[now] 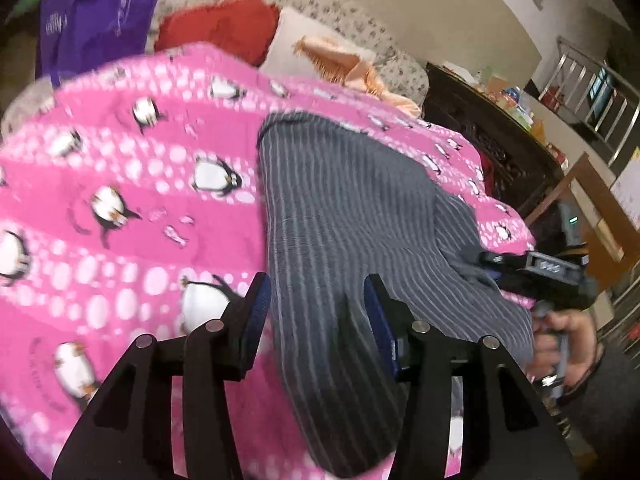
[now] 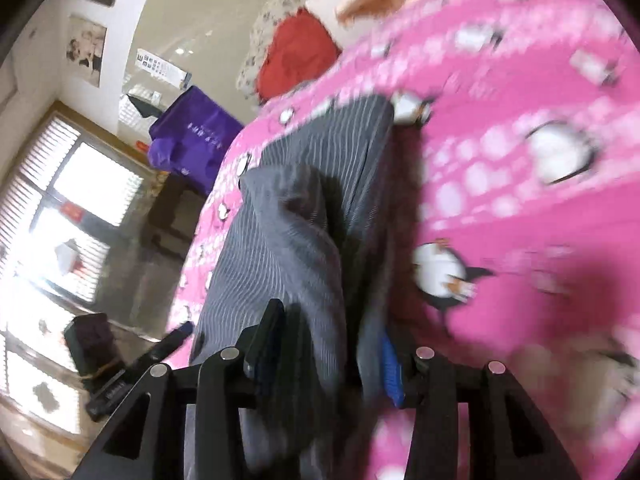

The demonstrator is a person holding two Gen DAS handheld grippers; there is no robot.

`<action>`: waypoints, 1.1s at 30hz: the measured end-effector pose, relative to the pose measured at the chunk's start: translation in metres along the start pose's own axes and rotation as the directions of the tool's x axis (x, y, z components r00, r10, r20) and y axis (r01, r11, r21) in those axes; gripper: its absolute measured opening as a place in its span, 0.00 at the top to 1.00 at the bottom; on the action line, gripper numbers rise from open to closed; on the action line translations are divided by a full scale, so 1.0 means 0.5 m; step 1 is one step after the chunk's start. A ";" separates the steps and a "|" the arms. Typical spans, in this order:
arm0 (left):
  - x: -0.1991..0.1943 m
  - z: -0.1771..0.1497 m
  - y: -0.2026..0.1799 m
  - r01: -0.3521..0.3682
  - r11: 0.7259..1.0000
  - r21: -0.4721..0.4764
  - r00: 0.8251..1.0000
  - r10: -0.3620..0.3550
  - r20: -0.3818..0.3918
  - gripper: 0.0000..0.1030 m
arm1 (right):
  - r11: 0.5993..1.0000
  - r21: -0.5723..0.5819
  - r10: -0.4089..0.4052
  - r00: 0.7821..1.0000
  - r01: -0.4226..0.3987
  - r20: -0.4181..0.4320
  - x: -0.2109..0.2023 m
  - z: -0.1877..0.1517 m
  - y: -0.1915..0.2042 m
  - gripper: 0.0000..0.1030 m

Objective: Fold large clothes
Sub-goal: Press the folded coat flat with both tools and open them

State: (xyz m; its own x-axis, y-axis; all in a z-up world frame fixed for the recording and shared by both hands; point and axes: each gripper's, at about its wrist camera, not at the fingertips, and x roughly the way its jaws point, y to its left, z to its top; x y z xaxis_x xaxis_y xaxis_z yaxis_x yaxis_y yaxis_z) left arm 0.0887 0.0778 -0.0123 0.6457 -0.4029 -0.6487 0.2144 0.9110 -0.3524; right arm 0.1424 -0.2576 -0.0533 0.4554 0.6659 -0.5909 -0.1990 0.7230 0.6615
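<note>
Pink blanket (image 1: pixel 120 200), striped garment (image 1: pixel 340 220) lengthwise (rumpled)

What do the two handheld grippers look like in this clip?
Both are matte black with angular cut-out linkages and round silver pivot pins. The left gripper and right gripper carry blue pads on the jaws. The right hand wears a ring and a dark sleeve.

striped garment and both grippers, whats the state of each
striped garment: lying bunched on the pink penguin blanket, not yet folded flat
left hand-held gripper: open, garment between its fingers
right hand-held gripper: garment between its fingers, grip unclear
</note>
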 end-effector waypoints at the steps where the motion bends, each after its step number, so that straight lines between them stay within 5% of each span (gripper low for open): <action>1: -0.019 -0.008 -0.013 -0.002 1.000 0.025 1.000 0.002 0.015 0.54 | 0.998 -0.037 -0.042 0.999 0.043 0.019 -0.023 -0.006 0.019 0.59; 6: -0.079 -0.081 -0.082 0.005 0.983 0.181 0.999 -0.013 0.044 0.54 | 0.922 -0.343 -0.148 0.981 0.182 0.124 -0.102 -0.072 0.184 0.63; 9: -0.041 -0.110 -0.091 0.025 0.984 0.178 0.999 -0.017 -0.050 0.54 | 0.870 -0.455 -0.153 0.981 0.192 0.122 -0.080 -0.122 0.248 0.72; 12: -0.017 -0.131 -0.089 0.000 0.984 0.180 0.998 0.010 -0.056 0.55 | 0.808 -0.514 -0.298 0.952 0.287 0.063 0.013 -0.161 0.231 0.72; 14: -0.006 -0.138 -0.088 0.002 0.985 0.174 0.998 0.008 -0.055 0.55 | 0.851 -0.445 -0.312 0.950 0.280 0.002 0.036 -0.175 0.171 0.72; 17: -0.001 -0.147 -0.101 -0.039 0.977 0.211 0.998 0.046 -0.031 0.55 | 0.884 -0.408 -0.231 0.972 0.227 0.040 0.015 -0.176 0.140 0.72; 26: 0.000 -0.174 -0.098 -0.076 0.972 0.223 0.997 0.067 0.048 0.52 | 0.840 -0.466 -0.217 0.960 0.276 0.177 0.007 -0.229 0.162 0.72; 33: 0.002 -0.171 -0.111 -0.105 0.971 0.213 0.994 0.098 0.042 0.46 | 0.847 -0.461 -0.178 0.959 0.263 0.219 0.008 -0.242 0.152 0.71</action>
State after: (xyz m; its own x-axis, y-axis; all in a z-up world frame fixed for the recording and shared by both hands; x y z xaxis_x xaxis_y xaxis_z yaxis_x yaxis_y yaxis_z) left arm 0.0148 0.0194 -0.0511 0.6940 -0.3073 -0.6511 0.2965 0.9461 -0.1305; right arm 0.0238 -0.1776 -0.0612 0.6627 0.4697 -0.5833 -0.4492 0.8725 0.1922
